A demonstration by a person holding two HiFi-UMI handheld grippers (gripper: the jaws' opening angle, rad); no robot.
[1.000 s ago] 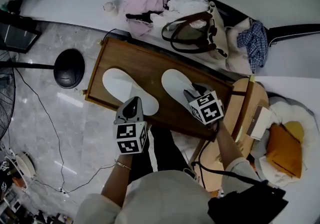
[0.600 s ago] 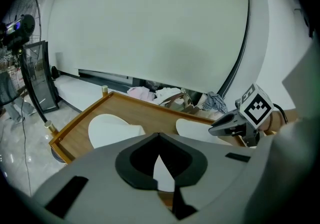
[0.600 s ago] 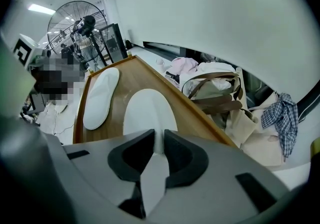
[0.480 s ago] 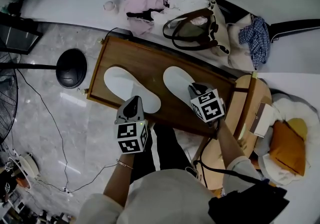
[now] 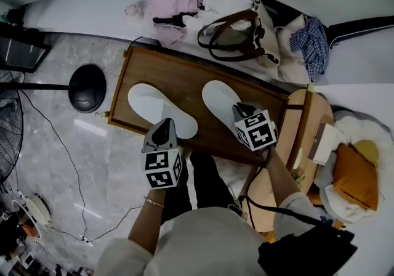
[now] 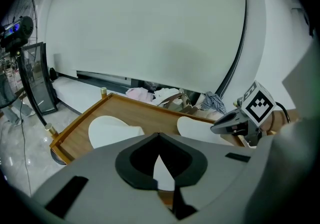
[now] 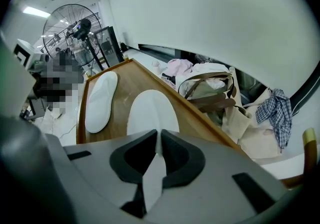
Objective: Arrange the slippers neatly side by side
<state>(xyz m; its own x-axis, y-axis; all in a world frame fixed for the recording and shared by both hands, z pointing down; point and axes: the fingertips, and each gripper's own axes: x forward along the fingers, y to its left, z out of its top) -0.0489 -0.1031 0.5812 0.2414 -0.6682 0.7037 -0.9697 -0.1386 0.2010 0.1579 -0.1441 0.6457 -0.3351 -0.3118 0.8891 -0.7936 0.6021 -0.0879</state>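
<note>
I'm looking steeply down: brown rectangular wooden tray lying on grey marble floor. Left white flat fabric slipper and right white flat fabric slipper lying on it, apart, toes pointing away. Left gripper hanging at left one's near end. Right gripper sitting on right one's heel, jaws just been closing on it.

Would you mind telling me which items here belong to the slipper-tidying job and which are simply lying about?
Belongs to the job:
left slipper
right slipper
wooden tray beneath them

Just lying about:
tote bag
pink clothes
checked cloth
black stand base
orange cushion
</note>
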